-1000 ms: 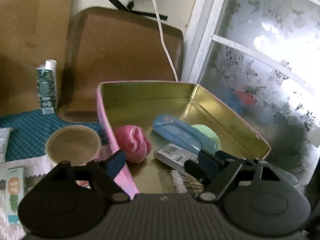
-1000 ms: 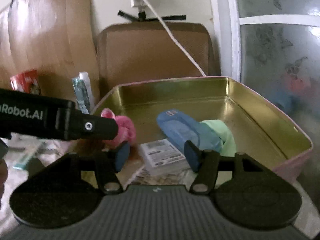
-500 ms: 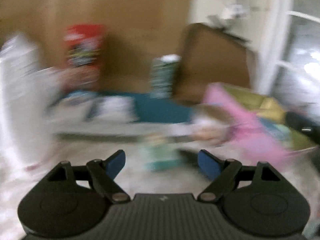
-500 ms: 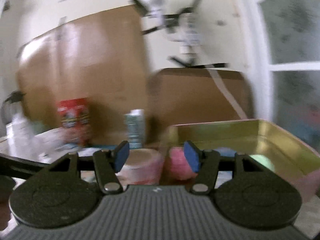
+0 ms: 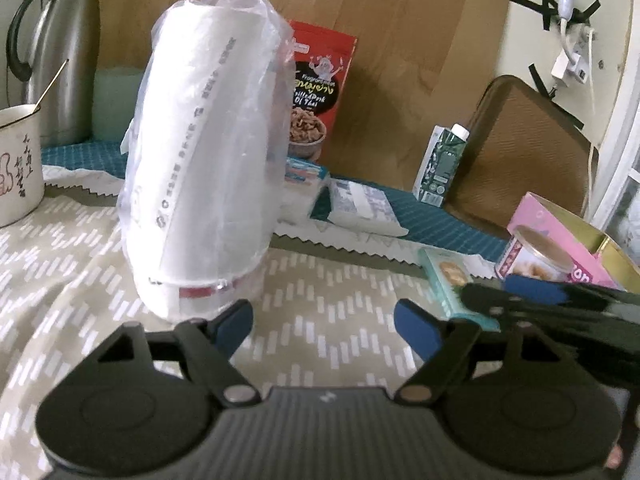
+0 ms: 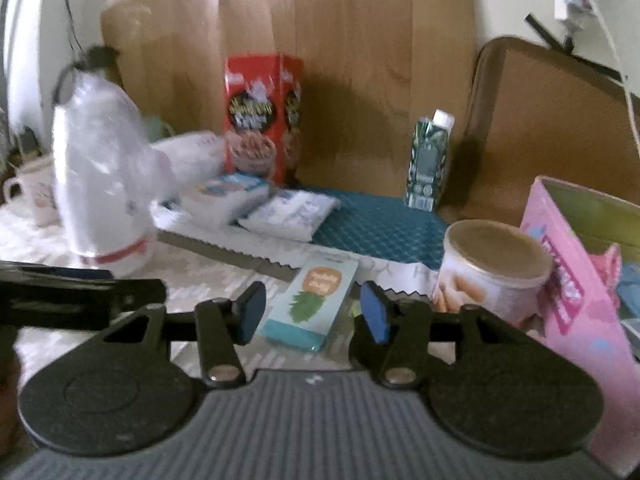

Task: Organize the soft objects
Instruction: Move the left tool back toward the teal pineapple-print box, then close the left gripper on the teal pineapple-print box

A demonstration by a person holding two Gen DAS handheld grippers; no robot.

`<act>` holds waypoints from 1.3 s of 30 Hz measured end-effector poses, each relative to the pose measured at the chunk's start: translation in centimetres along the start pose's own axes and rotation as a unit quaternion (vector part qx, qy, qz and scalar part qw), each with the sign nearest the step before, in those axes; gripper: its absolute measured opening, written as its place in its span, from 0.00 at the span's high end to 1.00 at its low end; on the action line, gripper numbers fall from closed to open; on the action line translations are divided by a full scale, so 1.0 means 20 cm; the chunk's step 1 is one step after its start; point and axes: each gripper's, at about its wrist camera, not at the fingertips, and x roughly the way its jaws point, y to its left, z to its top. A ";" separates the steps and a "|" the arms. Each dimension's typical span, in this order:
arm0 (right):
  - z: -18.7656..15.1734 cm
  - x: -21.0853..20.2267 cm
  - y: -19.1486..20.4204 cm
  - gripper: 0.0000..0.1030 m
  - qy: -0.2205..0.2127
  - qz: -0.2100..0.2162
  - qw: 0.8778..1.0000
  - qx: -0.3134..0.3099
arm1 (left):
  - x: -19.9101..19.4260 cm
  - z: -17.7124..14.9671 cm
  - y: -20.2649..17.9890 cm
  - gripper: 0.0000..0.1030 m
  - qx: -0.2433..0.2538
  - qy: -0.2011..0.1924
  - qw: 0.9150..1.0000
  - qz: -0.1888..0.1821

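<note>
Both grippers held wide and empty above the surface.
The left gripper (image 5: 323,322) is aimed at the bagged paper roll (image 5: 204,160), and the right gripper (image 6: 313,312) at the small teal box (image 6: 316,300), presumably for pick-up.

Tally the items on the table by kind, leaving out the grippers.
Boxes and cartons: 4 (red snack box, green drink carton, teal flat box, pink tin box)
Soft packs: 2 (tissue packs)
Bagged paper cups: 1
Round can: 1
Mug: 1
Thermos: 1
Total: 10
</note>
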 end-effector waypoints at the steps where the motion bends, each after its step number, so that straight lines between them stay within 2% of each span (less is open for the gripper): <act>1: 0.00 0.04 0.00 0.46 0.008 -0.002 1.000 0.000 | -0.01 -0.01 0.00 0.22 0.001 -0.002 1.000 -0.001; 3: 0.00 0.11 0.01 0.45 0.033 0.001 0.999 -0.002 | -0.01 -0.01 0.00 0.22 0.003 -0.006 1.000 -0.002; 5: -0.01 0.14 0.05 0.45 0.037 -0.001 0.999 -0.014 | -0.02 -0.01 0.01 0.21 0.002 -0.007 1.000 -0.004; 7: 0.00 0.15 0.07 0.49 0.039 -0.002 0.999 -0.021 | -0.02 0.00 0.01 0.21 -0.002 -0.006 1.000 -0.006; 10: -0.03 0.10 0.09 0.55 0.041 0.017 0.999 -0.031 | -0.02 0.00 0.03 0.21 -0.012 -0.002 1.000 -0.012; 13: -0.09 -0.01 0.12 0.56 0.034 0.032 0.997 -0.062 | -0.03 0.00 0.04 0.21 -0.019 0.002 1.000 -0.015; 17: -0.18 -0.20 0.14 0.56 0.030 0.095 0.991 -0.089 | -0.03 0.00 0.04 0.20 -0.020 0.007 1.000 -0.017; 21: -0.29 -0.40 0.12 0.56 0.032 0.180 0.978 -0.103 | -0.02 0.00 0.03 0.19 -0.018 0.012 1.000 -0.017; 22: -0.31 -0.43 0.13 0.56 0.031 0.187 0.976 -0.110 | -0.02 0.00 0.03 0.19 -0.017 0.013 1.000 -0.017; 24: -0.36 -0.48 0.13 0.54 0.016 0.178 0.977 -0.118 | -0.01 0.00 0.03 0.19 -0.015 0.015 1.000 -0.016; 25: -0.36 -0.49 0.13 0.49 0.012 0.167 0.979 -0.118 | -0.01 0.00 0.03 0.19 -0.014 0.016 1.000 -0.015; 29: -0.35 -0.49 0.09 0.42 0.012 0.129 0.986 -0.104 | -0.01 0.00 0.02 0.19 -0.006 0.017 1.000 -0.010; 34: -0.35 -0.49 0.01 0.41 0.016 0.107 0.992 -0.072 | 0.00 0.01 0.02 0.19 -0.002 0.019 1.000 -0.009; 39: -0.37 -0.51 0.02 0.41 0.010 0.106 0.991 -0.080 | 0.01 0.01 0.02 0.18 0.000 0.020 1.000 -0.010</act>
